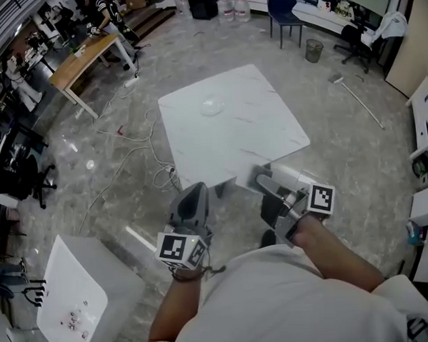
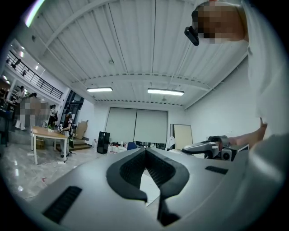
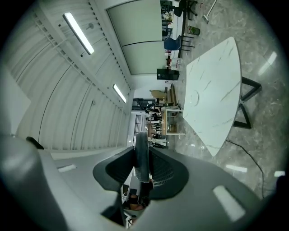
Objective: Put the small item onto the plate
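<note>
A clear plate (image 1: pixel 210 105) lies near the far left corner of the white marble table (image 1: pixel 255 129). My right gripper (image 1: pixel 261 177) hovers at the table's near edge, shut on a small flat grey item (image 3: pixel 141 153) that stands edge-on between the pads. In the right gripper view the plate (image 3: pixel 195 97) shows as a faint ring on the table (image 3: pixel 216 85), far ahead. My left gripper (image 1: pixel 194 192) hangs beside the table's near corner, over the floor. Its jaws (image 2: pixel 145 151) meet at the tips with nothing between them. The right gripper (image 2: pixel 208 147) also shows in the left gripper view.
A second white table (image 1: pixel 59 282) with several small things on it stands at the lower left. Cables (image 1: pixel 137 146) trail on the floor left of the marble table. Farther off are a wooden table (image 1: pixel 86 53), a blue chair (image 1: pixel 284 9) and a bin (image 1: pixel 313 50).
</note>
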A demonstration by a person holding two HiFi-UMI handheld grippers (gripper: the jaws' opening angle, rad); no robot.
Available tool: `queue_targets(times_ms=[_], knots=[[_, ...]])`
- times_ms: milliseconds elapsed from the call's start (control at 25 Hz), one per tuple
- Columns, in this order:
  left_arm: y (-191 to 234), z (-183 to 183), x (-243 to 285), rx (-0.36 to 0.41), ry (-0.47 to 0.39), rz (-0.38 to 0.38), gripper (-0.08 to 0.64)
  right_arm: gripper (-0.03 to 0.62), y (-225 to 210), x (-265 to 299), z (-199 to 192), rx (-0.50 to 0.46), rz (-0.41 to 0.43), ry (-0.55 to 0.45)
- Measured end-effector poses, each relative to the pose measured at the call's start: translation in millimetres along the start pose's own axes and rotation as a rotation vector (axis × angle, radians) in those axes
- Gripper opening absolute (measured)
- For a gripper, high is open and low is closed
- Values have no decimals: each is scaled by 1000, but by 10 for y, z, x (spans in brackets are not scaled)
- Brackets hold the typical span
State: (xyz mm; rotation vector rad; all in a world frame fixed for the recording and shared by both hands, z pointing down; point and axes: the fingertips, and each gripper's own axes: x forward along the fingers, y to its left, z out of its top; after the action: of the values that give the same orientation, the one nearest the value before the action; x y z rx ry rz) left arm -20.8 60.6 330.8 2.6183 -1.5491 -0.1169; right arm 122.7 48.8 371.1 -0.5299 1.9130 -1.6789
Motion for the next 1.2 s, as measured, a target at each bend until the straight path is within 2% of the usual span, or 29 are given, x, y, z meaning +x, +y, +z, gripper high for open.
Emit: queue_targets(times_ms=[200,480,640,880,1200], knots=[[133,-38,637,-11,10,49,5,97,-123,190,663,7,-10,45],[435,-56,1267,-12,26,72,5,97,-317,572,1276,36,-20,53],[857,-116,1578,-30,37,68,5,97,-499,993,1496,38,-36,41],[1672,-219,2251,-51,51,18,5,98,-763,1811,1950,23,-69,-9],[2785,-190,3144,-70,54,-96,5,97,-1056,2922,2478,-10,-139,-92]])
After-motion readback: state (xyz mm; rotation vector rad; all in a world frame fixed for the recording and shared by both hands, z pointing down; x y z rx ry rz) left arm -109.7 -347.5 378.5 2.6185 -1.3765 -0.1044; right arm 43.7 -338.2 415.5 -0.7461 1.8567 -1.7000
